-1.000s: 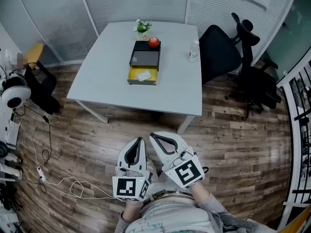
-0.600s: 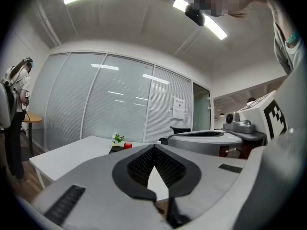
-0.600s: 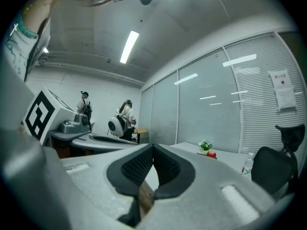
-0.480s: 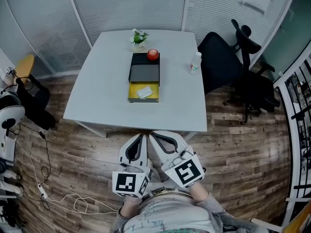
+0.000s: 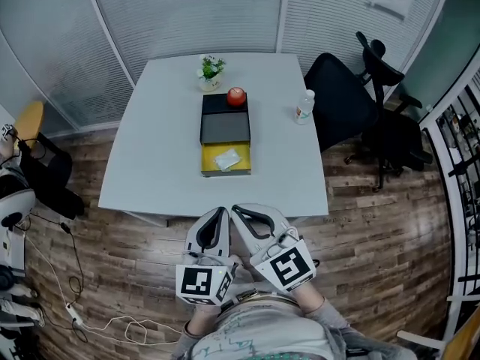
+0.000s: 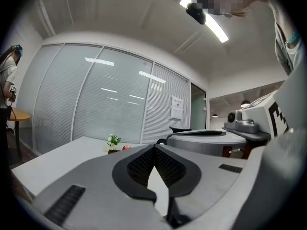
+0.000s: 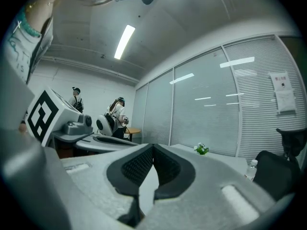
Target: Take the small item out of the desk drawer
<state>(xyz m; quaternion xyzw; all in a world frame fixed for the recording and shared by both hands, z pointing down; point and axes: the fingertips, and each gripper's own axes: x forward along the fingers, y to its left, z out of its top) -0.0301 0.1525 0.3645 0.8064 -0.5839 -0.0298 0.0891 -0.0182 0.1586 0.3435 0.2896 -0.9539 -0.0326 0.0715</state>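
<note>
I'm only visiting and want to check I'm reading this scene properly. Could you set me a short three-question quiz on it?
1. True or false: the yellow drawer of the black desk box stands open, with a small white item lying inside.
2. Fill in the blank: the round red fruit resting on top of the black desk box is an ____.
3. Short answer: are the left gripper and the right gripper open or shut, and is either holding anything?

Key: 1 true; 2 apple; 3 both shut, both empty.
</note>
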